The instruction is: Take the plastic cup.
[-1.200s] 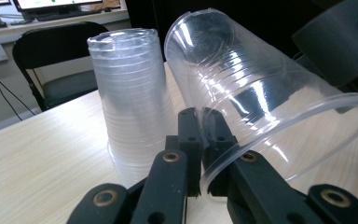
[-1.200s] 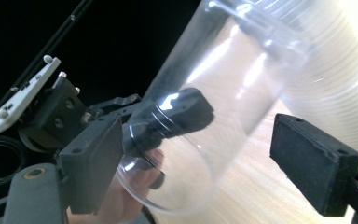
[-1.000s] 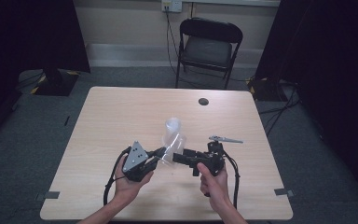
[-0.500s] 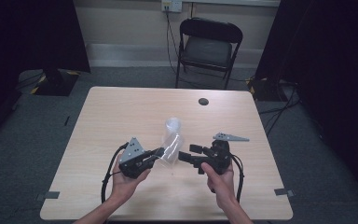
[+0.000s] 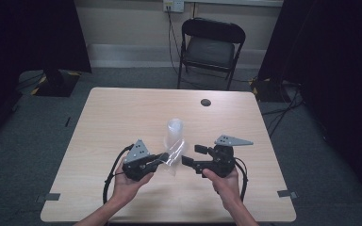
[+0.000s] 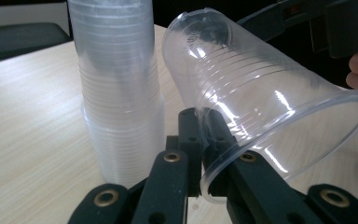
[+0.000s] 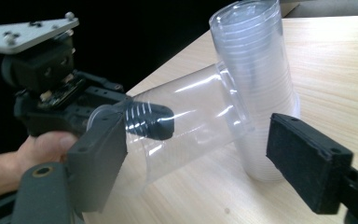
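so the left tongs (image 5: 162,159) are clamped on the rim of a single clear cup (image 6: 261,100), holding it tipped on its side right next to the upright cup stack (image 5: 174,133) mid-desk (image 5: 122,113); the right tongs (image 5: 194,154) have just been opening, nothing pinched, jaws apart near the cup

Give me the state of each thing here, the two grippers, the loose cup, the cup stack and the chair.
left gripper: shut on the single cup's rim
right gripper: open, holding nothing
single cup: tilted, off the stack, clamped at its rim
cup stack: upright on the table, nested
folding chair: unfolded, unoccupied
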`<state>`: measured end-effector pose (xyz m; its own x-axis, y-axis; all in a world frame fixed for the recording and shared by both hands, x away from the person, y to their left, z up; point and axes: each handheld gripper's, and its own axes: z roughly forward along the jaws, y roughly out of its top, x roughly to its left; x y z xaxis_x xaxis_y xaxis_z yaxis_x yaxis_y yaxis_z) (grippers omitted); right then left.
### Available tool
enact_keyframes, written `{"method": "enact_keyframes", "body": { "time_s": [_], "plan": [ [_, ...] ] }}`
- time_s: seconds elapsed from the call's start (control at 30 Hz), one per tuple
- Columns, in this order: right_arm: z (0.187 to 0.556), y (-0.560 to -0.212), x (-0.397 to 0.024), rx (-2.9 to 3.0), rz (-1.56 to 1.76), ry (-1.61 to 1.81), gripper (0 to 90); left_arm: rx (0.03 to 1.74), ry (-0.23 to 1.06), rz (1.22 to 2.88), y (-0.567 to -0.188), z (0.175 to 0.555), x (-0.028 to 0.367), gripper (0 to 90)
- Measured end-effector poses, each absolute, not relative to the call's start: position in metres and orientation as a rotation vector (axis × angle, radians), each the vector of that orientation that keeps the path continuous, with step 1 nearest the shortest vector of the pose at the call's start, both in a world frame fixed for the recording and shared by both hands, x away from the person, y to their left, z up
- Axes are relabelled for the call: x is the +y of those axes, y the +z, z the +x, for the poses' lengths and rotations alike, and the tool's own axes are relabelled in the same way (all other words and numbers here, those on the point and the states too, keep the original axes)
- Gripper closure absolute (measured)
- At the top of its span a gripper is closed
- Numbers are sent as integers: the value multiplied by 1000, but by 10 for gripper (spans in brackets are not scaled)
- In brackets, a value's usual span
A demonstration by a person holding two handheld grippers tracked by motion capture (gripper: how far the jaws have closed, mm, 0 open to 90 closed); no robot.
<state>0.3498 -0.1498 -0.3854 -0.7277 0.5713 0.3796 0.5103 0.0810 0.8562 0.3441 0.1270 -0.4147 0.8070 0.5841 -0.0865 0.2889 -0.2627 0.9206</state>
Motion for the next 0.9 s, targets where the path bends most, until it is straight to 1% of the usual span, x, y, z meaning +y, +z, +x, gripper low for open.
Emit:
{"method": "enact_keyframes", "body": {
  "time_s": [0.07,0.2,0.27,0.47,0.53,0.63,0.73,0.8,0.9],
  "plan": [
    [349,-388,-151,2291,1126,1740,183,665,295,1871,-416,346,128,879],
    [343,-394,-155,2304,1104,1666,183,682,219,1892,-418,351,130,879],
    [340,-397,-157,2329,1075,1645,183,677,207,1910,-418,352,129,881],
    [334,-405,-162,2364,996,1616,248,645,162,1994,-417,353,122,884],
    [333,-407,-163,2372,971,1614,249,632,201,2052,-418,352,119,883],
    [332,-407,-163,2385,947,1611,249,612,194,2102,-421,350,112,883],
    [331,-407,-161,2395,900,1590,251,592,154,2138,-424,349,107,883],
    [330,-408,-158,2412,859,1566,262,577,98,2147,-425,350,105,883],
    [328,-409,-153,2445,806,1533,271,586,57,2177,-425,352,104,882]
  ]
}}
